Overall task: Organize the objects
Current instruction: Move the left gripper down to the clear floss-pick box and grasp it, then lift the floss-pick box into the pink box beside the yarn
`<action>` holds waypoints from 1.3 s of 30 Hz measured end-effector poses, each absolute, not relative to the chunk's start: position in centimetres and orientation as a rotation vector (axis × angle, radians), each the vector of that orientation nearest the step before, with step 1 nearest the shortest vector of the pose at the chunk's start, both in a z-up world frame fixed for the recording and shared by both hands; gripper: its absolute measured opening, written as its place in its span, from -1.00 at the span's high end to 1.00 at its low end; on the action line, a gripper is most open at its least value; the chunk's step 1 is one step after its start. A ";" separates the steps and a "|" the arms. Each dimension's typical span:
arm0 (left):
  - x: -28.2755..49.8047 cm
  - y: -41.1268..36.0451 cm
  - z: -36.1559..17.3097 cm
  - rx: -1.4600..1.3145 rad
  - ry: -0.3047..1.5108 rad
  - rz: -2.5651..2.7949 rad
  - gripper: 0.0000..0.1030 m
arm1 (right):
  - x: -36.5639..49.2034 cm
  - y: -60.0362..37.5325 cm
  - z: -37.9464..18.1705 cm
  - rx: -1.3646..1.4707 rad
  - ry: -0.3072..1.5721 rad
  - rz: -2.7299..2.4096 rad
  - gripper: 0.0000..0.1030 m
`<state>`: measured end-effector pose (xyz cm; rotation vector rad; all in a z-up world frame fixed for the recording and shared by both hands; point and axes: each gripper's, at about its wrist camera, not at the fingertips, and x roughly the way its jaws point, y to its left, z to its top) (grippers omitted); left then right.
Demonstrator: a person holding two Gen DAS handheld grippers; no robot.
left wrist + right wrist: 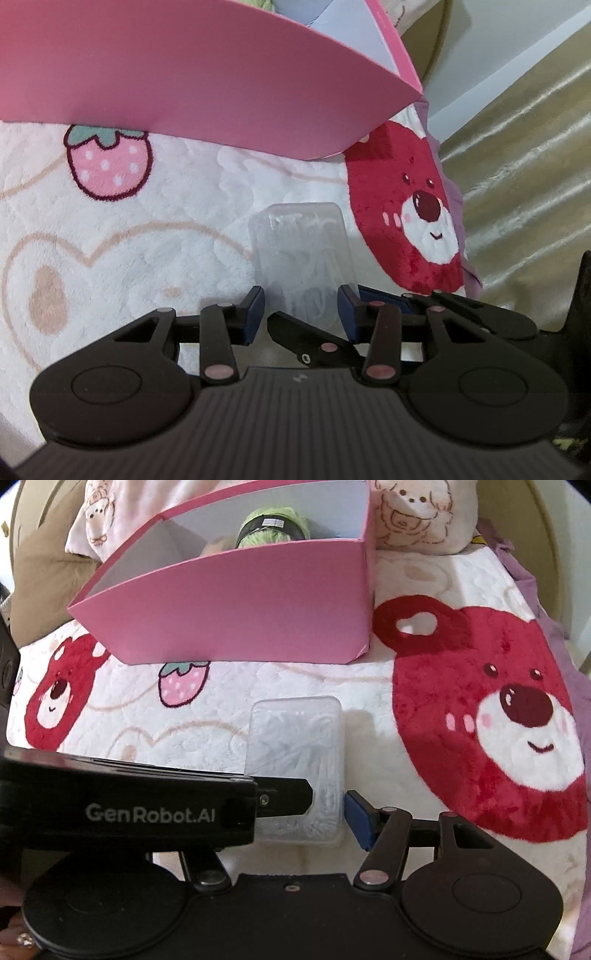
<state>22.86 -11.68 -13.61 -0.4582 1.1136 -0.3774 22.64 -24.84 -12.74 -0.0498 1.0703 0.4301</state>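
A clear plastic box [301, 251] of white sticks lies lengthwise on the bear blanket [110, 240]. My left gripper [301, 312] straddles its near end, blue pads against both long sides, shut on it. In the right wrist view the same clear box [295, 746] sits ahead of my right gripper [295, 808], whose right pad [356, 819] stands at the box's right edge. The left gripper's body [147, 805] hides its other finger, and its jaws stand wide. Behind is a pink cardboard box [240, 609], open on top, holding a green yarn ball [271, 528].
The pink box [184, 74] looms close above the left gripper. A bear-print pillow [417, 513] and a brown cushion [40, 583] lie behind it. The blanket's edge and shiny gold fabric [517, 147] are on the right. A hand's fingertip [22, 938] shows at bottom left.
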 end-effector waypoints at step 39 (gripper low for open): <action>15.0 -6.7 -1.8 -0.343 0.928 -0.394 0.20 | 13.1 -20.9 -3.1 -0.034 0.774 0.453 -0.27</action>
